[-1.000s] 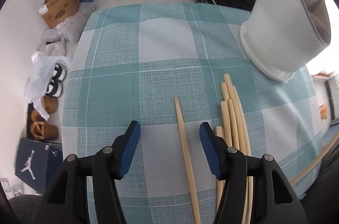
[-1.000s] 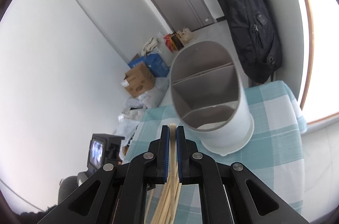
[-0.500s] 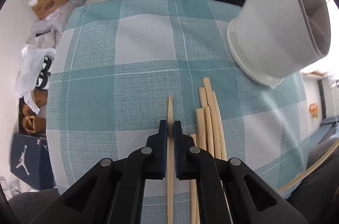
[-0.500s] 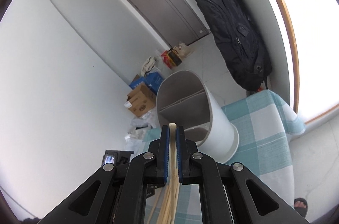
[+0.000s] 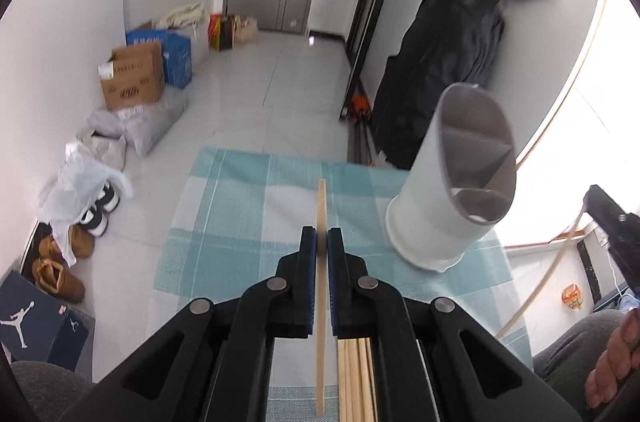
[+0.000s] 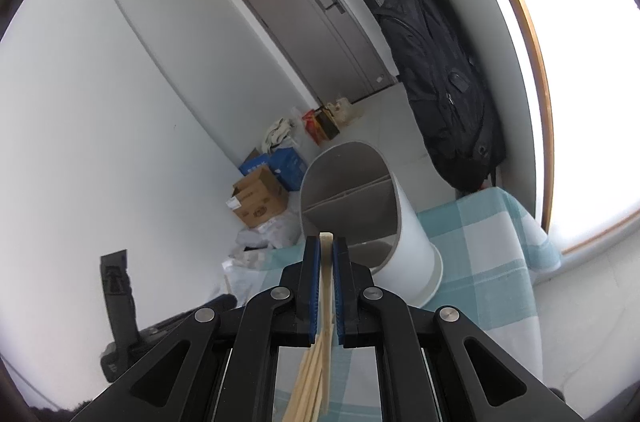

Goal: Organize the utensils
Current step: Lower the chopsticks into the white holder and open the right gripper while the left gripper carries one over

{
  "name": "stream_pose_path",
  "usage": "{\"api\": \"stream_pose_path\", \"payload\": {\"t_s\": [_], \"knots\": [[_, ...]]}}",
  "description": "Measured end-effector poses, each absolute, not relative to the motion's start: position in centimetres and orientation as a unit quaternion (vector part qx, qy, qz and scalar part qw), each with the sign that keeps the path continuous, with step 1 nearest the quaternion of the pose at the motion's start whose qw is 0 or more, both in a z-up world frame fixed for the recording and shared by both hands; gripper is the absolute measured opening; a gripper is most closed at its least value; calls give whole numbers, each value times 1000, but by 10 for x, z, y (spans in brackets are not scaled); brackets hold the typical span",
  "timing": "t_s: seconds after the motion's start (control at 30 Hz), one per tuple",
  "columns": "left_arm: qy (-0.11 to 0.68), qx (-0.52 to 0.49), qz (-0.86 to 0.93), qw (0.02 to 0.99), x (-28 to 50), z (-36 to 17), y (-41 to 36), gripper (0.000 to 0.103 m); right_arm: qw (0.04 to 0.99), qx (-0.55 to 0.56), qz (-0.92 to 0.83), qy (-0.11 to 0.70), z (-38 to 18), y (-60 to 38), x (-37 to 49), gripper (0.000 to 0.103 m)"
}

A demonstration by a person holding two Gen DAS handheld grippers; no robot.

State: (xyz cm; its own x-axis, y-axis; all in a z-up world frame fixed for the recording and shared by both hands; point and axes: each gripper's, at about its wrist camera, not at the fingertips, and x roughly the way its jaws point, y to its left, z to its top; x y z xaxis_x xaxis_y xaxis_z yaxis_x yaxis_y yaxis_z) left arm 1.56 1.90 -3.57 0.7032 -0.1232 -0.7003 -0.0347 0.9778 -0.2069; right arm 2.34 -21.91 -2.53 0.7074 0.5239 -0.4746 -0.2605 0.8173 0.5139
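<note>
Between the blue pads of the left gripper (image 5: 321, 242) a single wooden chopstick (image 5: 321, 278) is pinched; its tip sticks out a little ahead of the fingertips and its other end hangs back under the gripper. Below this gripper, on its right side, several more chopsticks (image 5: 357, 378) lie together on the checked tablecloth (image 5: 240, 206). Ahead and to the right of the left gripper stands the white utensil holder (image 5: 452, 194), with inner walls that divide it into compartments. It appears tilted in this view.

The right gripper (image 6: 326, 250) is also pressed together, on a bundle of chopsticks (image 6: 316, 370) that fans out behind its pads. Directly ahead of its fingertips, and close, is the open mouth of the same holder (image 6: 360, 206). At the right edge of the left wrist view a part of a hand (image 5: 612, 362) is visible.
</note>
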Motion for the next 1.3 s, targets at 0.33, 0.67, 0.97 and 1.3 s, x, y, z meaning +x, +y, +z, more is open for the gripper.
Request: {"api": "stream_pose_path", "payload": {"t_s": [0.33, 0.67, 0.97, 1.3], "knots": [[344, -108, -49, 932, 10, -15, 12, 1, 923, 148, 216, 282, -6, -193, 1, 6], [320, -103, -86, 938, 9, 42, -3, 1, 935, 114, 222, 253, 37, -185, 1, 6], [320, -104, -111, 935, 32, 94, -25, 1, 939, 101, 228, 237, 94, -194, 32, 6], [319, -104, -115, 935, 80, 108, -37, 1, 948, 85, 219, 214, 109, -192, 85, 6]]}}
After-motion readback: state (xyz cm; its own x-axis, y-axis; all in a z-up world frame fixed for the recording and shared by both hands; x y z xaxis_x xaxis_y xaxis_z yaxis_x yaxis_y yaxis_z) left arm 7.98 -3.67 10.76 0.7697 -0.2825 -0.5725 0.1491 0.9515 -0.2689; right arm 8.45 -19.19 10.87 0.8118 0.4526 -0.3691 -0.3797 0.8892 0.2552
